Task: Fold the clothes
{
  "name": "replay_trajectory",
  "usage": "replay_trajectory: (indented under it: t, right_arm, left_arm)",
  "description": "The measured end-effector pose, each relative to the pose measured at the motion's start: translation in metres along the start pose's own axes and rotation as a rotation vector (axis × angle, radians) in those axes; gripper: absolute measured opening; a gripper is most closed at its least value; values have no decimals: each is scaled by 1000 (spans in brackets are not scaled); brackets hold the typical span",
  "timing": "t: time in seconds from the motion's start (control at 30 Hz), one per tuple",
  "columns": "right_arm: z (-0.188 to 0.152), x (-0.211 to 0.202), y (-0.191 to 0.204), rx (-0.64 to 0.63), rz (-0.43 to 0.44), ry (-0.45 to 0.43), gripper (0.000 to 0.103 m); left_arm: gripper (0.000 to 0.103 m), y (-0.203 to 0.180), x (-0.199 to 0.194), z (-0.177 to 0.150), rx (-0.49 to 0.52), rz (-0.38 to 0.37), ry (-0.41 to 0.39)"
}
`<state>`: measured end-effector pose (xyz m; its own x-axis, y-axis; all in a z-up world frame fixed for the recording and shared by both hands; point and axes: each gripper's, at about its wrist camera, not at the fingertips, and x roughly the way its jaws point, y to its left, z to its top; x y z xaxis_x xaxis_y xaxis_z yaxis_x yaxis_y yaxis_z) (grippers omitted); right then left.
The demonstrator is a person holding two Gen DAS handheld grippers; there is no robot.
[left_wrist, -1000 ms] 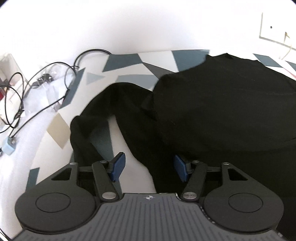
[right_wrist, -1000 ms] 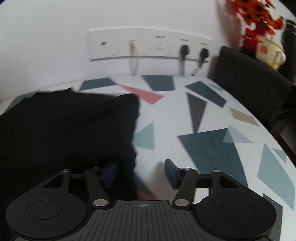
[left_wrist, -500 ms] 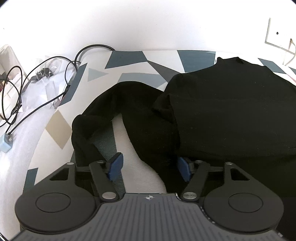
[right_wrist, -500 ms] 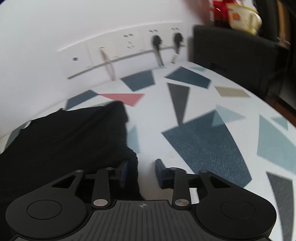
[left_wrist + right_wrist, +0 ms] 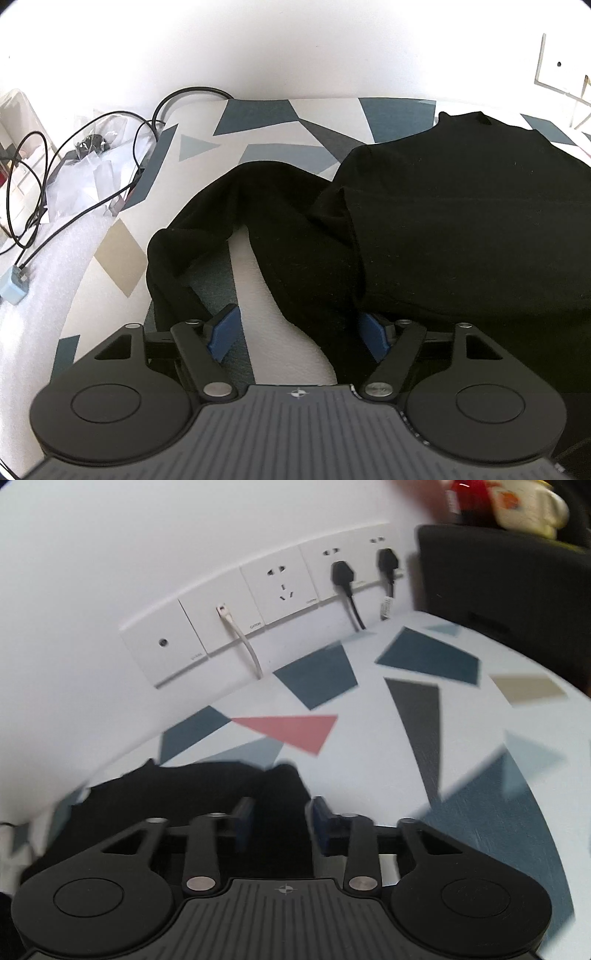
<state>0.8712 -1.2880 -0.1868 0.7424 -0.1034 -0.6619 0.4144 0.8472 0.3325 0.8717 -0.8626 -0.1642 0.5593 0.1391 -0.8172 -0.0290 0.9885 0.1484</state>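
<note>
A black long-sleeved garment (image 5: 461, 206) lies on a table with a geometric-patterned cloth (image 5: 258, 110). Its left sleeve (image 5: 229, 206) bends out to the left and back down towards me. My left gripper (image 5: 299, 334) is open, low over the table at the garment's lower left edge, and black cloth lies over its right finger (image 5: 373, 334). In the right wrist view the garment's right edge (image 5: 207, 779) is lifted. My right gripper (image 5: 280, 823) is shut on a fold of that black cloth, tilted and raised above the table.
Black cables (image 5: 33, 192), a plastic bag (image 5: 85, 173) and a small blue plug (image 5: 14, 286) lie at the table's left. A row of wall sockets (image 5: 266, 602) runs behind the table. A black chair (image 5: 517, 579) stands at the right, with a mug (image 5: 528, 502) behind it.
My right gripper has closed on the garment's right edge and lifted it, tilting towards the wall. My left gripper has stayed open and has moved very little.
</note>
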Motion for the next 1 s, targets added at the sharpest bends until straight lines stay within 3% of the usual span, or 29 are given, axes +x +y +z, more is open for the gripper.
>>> replay_trajectory:
  t: [0.13, 0.27, 0.33, 0.4, 0.6, 0.67, 0.8, 0.9, 1.0]
  right_arm:
    - [19, 32, -1, 28, -5, 18, 16]
    - [32, 42, -7, 72, -36, -25, 20]
    - [37, 37, -9, 105, -18, -39, 30]
    - [33, 20, -3, 92, -15, -56, 49]
    - [-2, -33, 25, 24, 16, -51, 88]
    - [-23, -48, 39, -23, 13, -29, 96]
    - [-63, -64, 60, -103, -25, 9, 98]
    - [-80, -73, 75, -132, -58, 42, 98]
    - [-85, -83, 84, -145, -92, 41, 101]
  left_arm:
    - [78, 1, 1, 1, -1, 5, 4]
    - [83, 8, 3, 2, -49, -6, 18]
    - [82, 13, 2, 0, -79, -39, 45]
    - [81, 16, -6, -5, -70, -67, 71]
    - [83, 40, -50, -38, -1, -39, 16]
    - [85, 54, -51, -49, -28, -43, 42]
    - [85, 70, -38, -55, -86, -37, 42]
    - [85, 74, -25, -48, -102, -33, 8]
    - [88, 80, -8, -41, -116, -81, 35]
